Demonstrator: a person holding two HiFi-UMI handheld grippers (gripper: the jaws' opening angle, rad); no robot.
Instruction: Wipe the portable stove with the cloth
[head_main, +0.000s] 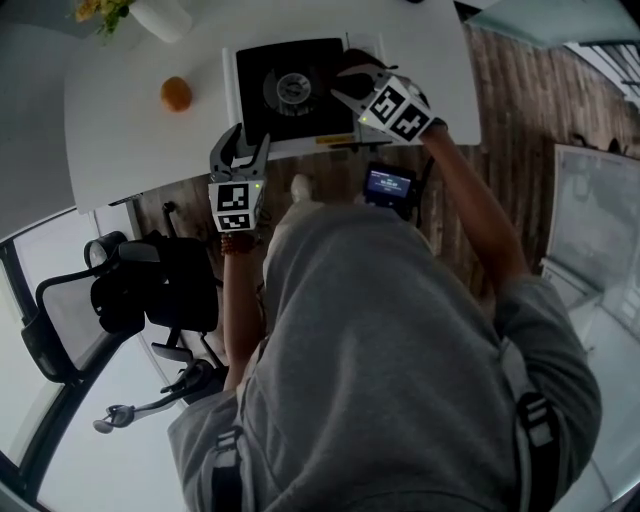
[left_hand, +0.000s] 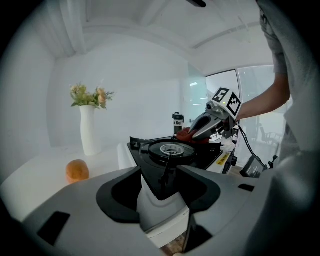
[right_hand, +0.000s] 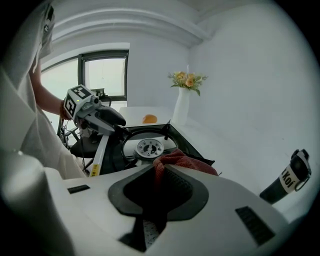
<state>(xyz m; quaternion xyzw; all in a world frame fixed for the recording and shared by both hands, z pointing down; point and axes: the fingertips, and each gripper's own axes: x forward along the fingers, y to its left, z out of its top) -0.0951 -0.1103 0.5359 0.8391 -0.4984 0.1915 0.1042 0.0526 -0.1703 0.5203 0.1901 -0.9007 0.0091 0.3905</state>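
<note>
The left claw (head_main: 240, 142) is grasping the near corner of the portable stove (head_main: 262, 115), a flat white-bodied cooker with a black top. Its jaws are set wide, one on each side of that corner, and the white body fills the gap between them. Just ahead of this claw lies the round silver burner (left_hand: 171, 148).

The right claw (right_hand: 159, 172) is clenched on the crumpled red cloth (right_hand: 187, 161). A fold is pinched between the pads, and the rest bunches out past the tips onto the stove's black top, on the side of the burner away from the left claw. The two claws face each other across the stove – left at its near corner, right over its far side.

Beyond the left claw, off to its left, a small orange fruit (head_main: 176, 94) sits on the white table (head_main: 130, 140). Behind the fruit stands a tall white vase of flowers (left_hand: 90, 131). To the right of the right claw – well apart from it – is a dark cylindrical can (right_hand: 292, 177) with white lettering.
</note>
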